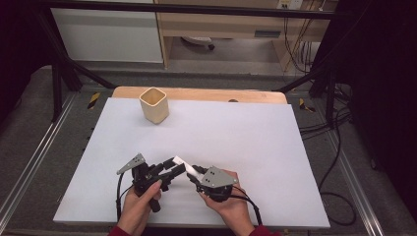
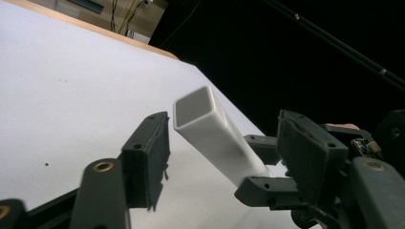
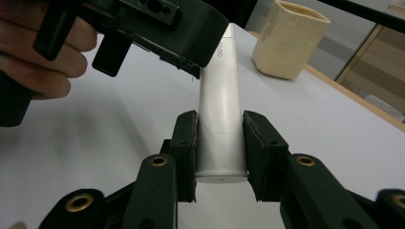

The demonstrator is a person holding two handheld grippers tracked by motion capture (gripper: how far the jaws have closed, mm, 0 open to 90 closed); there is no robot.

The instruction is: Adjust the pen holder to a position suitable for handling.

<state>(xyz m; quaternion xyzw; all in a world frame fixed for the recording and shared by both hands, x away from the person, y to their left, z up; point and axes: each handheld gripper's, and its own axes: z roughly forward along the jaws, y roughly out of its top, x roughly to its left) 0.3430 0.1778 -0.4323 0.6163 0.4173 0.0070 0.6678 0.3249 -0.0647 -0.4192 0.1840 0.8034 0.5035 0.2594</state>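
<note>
The white desk carries a cream square cup well beyond both grippers. The right gripper has its 2 fingers clamped on the closed end of a white square tube, lifted off the desk. The left gripper has its fingers apart, 1 on each side of the tube's open end, not touching it

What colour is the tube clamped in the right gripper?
White: the tube is plain white and glossy, best seen in the right gripper view.
</note>
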